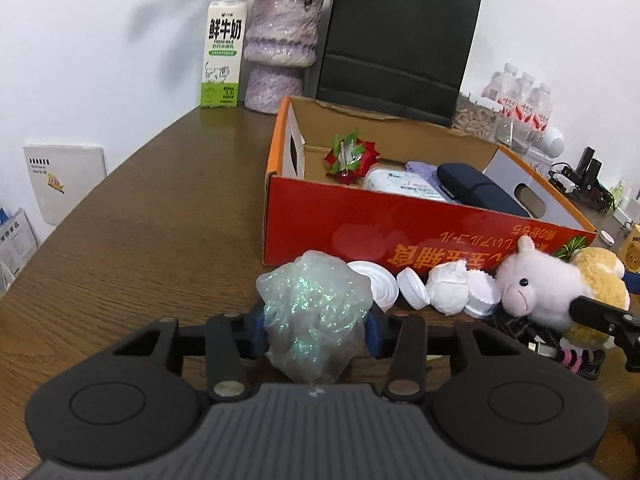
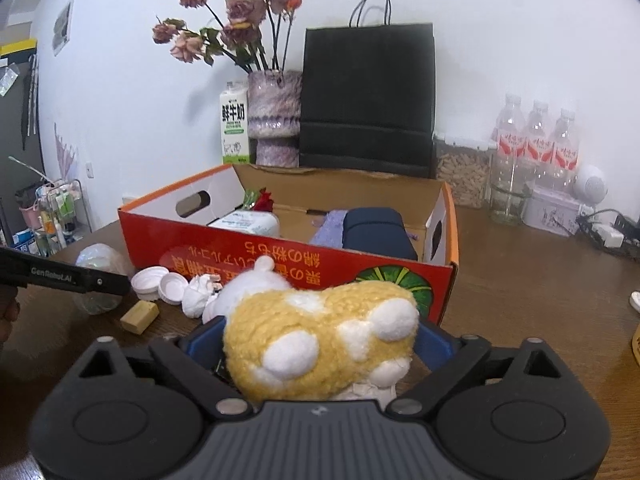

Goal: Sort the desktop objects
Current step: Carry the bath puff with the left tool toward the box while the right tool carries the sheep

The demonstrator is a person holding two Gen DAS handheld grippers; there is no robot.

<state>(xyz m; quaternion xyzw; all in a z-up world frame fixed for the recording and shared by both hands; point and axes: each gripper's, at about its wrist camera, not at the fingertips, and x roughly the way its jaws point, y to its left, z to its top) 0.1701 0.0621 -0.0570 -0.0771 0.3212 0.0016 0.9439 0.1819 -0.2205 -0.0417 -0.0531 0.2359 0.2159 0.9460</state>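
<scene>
My left gripper point(image 1: 316, 334) is shut on a crumpled glittery plastic bag point(image 1: 316, 312), low over the brown table in front of the red-orange cardboard box point(image 1: 400, 232). My right gripper point(image 2: 316, 340) is shut on a yellow-and-white plush sheep point(image 2: 320, 340), which also shows in the left wrist view point(image 1: 560, 284). The box point(image 2: 280, 256) holds a red flower, a white wipes pack point(image 1: 400, 186), a purple cloth and a dark blue case point(image 1: 476, 192). White caps point(image 1: 412, 288) and crumpled white paper point(image 1: 448, 292) lie beside the box front.
A milk carton point(image 1: 222, 52), a purple vase point(image 1: 280, 48) and a black paper bag point(image 1: 396, 40) stand behind the box. Water bottles point(image 2: 536, 136) and a jar point(image 2: 460, 172) stand at the back right. A tan block point(image 2: 140, 316) lies by the caps. Cables point(image 1: 552, 340) lie under the sheep.
</scene>
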